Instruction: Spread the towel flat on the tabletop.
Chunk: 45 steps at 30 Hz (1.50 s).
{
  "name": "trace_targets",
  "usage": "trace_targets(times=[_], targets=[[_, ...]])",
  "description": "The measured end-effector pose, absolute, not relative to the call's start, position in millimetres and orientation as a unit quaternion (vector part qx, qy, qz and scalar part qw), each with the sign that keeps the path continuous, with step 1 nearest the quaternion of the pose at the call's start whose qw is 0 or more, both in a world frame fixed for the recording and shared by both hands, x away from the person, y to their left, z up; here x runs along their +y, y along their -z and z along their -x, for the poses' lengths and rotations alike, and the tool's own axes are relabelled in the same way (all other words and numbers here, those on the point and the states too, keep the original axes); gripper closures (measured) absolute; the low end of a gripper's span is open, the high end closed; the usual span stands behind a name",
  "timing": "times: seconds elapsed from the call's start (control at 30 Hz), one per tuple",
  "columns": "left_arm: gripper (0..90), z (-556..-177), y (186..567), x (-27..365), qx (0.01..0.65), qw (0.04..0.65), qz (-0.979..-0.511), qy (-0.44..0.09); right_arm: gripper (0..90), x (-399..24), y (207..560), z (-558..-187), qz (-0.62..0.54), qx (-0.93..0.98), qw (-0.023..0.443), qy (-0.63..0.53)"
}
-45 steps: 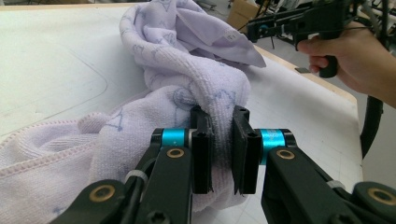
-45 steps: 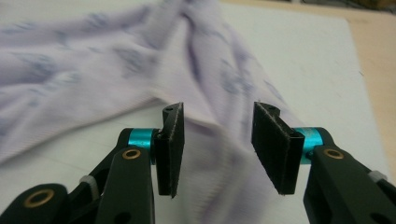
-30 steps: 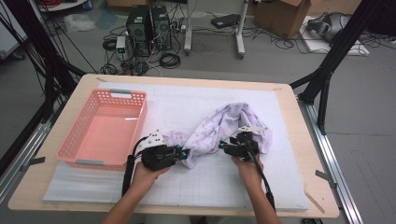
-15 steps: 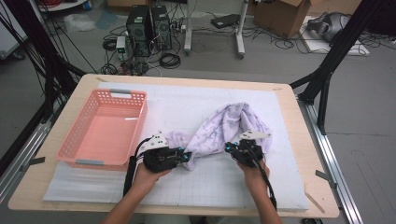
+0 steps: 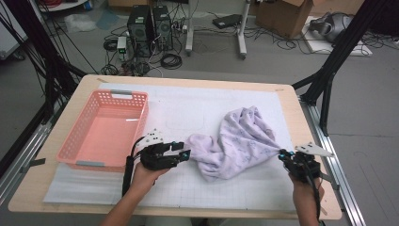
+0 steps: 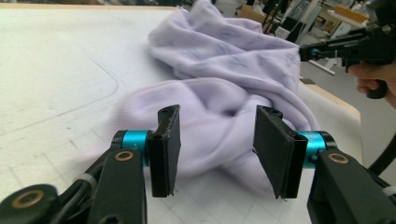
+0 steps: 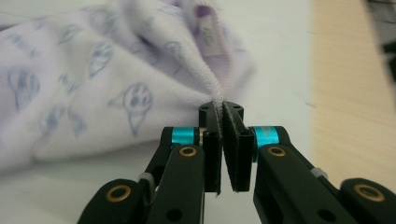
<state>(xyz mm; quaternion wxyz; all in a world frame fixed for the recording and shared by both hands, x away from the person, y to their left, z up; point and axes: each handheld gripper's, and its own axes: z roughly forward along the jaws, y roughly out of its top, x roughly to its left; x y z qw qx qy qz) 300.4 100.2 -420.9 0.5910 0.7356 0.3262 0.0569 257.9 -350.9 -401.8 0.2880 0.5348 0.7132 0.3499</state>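
Now: right gripper (image 5: 285, 154) fingers (image 7: 212, 149) clamped on a hemmed edge of the lilac garment (image 5: 237, 143), cloth pulled taut toward the table's (image 5: 197, 80) right edge. Left gripper (image 5: 184, 151) fingers (image 6: 164, 151) have just been opening, standing about half apart, pads clear of the fabric; soft fold lying just ahead and between them, not pressed.

Risks, judged from this:
- Thin pinch on the right, only the hem held. Could slip out under further pull, dropping the stretch.
- Left end loose. With no hold there, whole garment may drag rightward instead of spreading.
- Right hand near the table edge; more travel could carry cloth over the side.
- Left re-grip may catch several layers of the twisted fold, locking the bunch in place.

Garment: pale lilac knit, small bluish printed figures, label showing near the gripped hem in the right gripper view. Lying crumpled and twisted on the white mat (image 5: 188, 113), centre-right of the table, well apart from the empty pink basket (image 5: 103, 136) at left.
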Motion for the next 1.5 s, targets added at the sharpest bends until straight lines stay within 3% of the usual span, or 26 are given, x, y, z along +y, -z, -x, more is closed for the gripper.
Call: trace_targets(times=[0.1, 0.13, 0.27, 0.43, 0.73, 0.97, 1.0, 1.03, 1.07, 1.13, 1.33, 1.5], targets=[[53.3, -300.7, 421.0, 99.6, 0.324, 0.589, -0.738, -0.06, 84.2, -363.2, 403.3, -254.9, -0.56, 0.695, 0.3, -0.336], [54.1, -300.6, 421.2, 98.5, 0.324, 0.588, -0.738, -0.059, 73.0, -364.2, 404.8, -253.9, -0.565, 0.686, 0.302, -0.346], [54.1, -302.8, 420.4, 93.6, 0.315, 0.579, -0.749, -0.068, 66.3, -363.4, 402.4, -252.7, -0.563, 0.675, 0.305, -0.367], [60.2, -309.7, 412.8, 83.5, 0.299, 0.584, -0.752, -0.066, 63.9, -361.0, 401.1, -253.5, -0.55, 0.678, 0.303, -0.383], [62.7, -327.4, 402.6, 15.3, 0.215, 0.532, -0.818, -0.04, 62.2, -356.1, 403.1, -257.0, -0.54, 0.685, 0.293, -0.392], [53.1, -323.6, 421.1, -31.9, 0.174, 0.462, -0.87, -0.008, 61.9, -356.1, 403.7, -255.7, -0.54, 0.684, 0.287, -0.397], [54.7, -322.7, 423.1, -35.6, 0.163, 0.452, -0.877, -0.01, 61.9, -356.1, 403.9, -255.8, -0.54, 0.684, 0.286, -0.398], [70.0, -321.0, 424.4, -39.0, 0.156, 0.447, -0.881, -0.01, 61.9, -356.0, 404.2, -255.9, -0.54, 0.685, 0.285, -0.398], [70.0, -319.6, 424.7, -41.2, 0.149, 0.442, -0.885, -0.01, 61.9, -355.9, 404.4, -256.1, -0.539, 0.685, 0.285, -0.398], [84.8, -318.2, 422.8, -43.1, 0.144, 0.452, -0.88, 0.006, 61.7, -355.6, 404.6, -256.5, -0.54, 0.684, 0.282, -0.401], [86.0, -326.2, 401.2, -27.3, 0.185, 0.543, -0.819, 0.033, 61.5, -354.8, 406.8, -257.7, -0.539, 0.687, 0.277, -0.401], [86.1, -347.8, 381.9, -2.6, 0.258, 0.581, -0.771, -0.04, 60.7, -346.5, 409.3, -259.0, -0.532, 0.693, 0.264, -0.409]])
